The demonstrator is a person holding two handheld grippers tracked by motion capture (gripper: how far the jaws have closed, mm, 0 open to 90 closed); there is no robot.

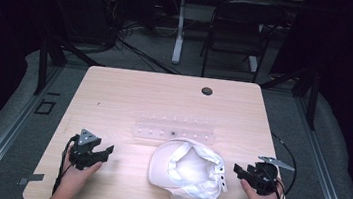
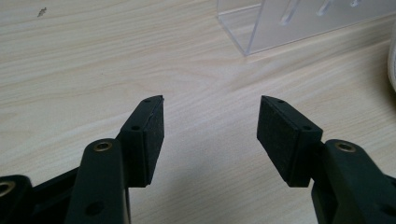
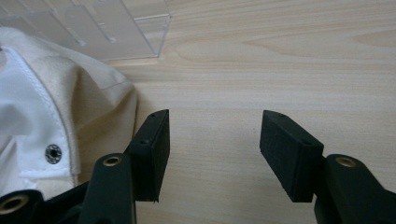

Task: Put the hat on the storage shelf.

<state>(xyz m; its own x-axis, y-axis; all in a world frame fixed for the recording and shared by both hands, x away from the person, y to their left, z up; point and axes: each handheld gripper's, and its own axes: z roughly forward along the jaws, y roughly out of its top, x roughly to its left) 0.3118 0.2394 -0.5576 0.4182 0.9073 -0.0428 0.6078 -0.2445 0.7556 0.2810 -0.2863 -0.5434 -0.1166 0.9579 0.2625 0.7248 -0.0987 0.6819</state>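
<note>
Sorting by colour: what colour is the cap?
White cap, clearest in the high view.

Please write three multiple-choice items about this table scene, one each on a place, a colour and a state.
1. Where does the cap lie?
A. between the two hand-held grippers
B. on the chair
C. on the floor

2. What colour is the cap?
A. red
B. white
C. black

3. How do the right hand-held gripper's jaws stand?
A. shut on the cap
B. shut on nothing
C. open

Answers: 1 A, it lies on the table between the left hand-held gripper and the right one. 2 B, its cloth is white. 3 C, bare wood shows between the pads.
</note>
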